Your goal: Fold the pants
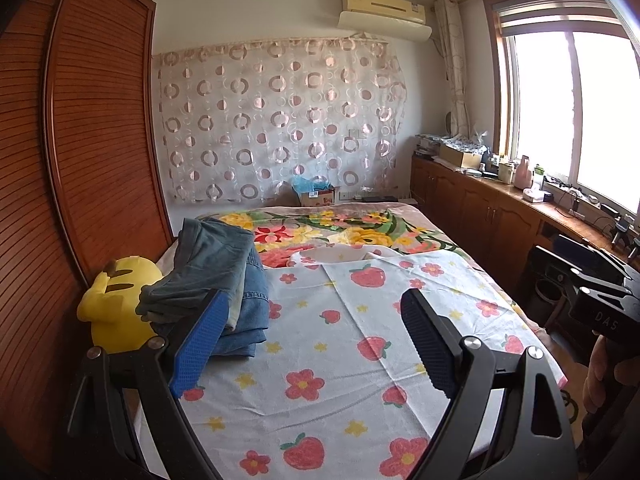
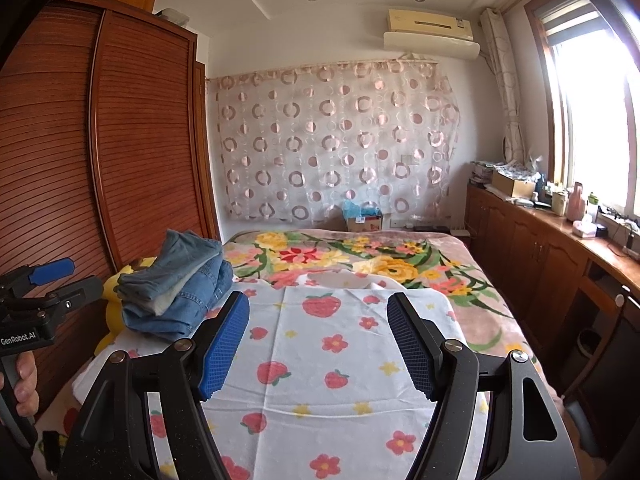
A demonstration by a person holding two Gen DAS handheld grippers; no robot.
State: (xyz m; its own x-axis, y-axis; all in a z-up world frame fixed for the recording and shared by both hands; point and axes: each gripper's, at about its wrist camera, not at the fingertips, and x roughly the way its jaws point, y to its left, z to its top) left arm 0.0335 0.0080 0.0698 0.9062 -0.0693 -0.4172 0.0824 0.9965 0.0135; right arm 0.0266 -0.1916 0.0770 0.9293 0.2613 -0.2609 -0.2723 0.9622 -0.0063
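Spread jaws, folded pants (image 2: pixel 176 284) left.

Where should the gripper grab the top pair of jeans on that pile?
Probably the grey-blue top pair by its near edge, where it overhangs the stack of folded jeans. Come from the open bed side on the right, since the yellow plush toy and wardrobe crowd the left. The left gripper is nearest, and open.
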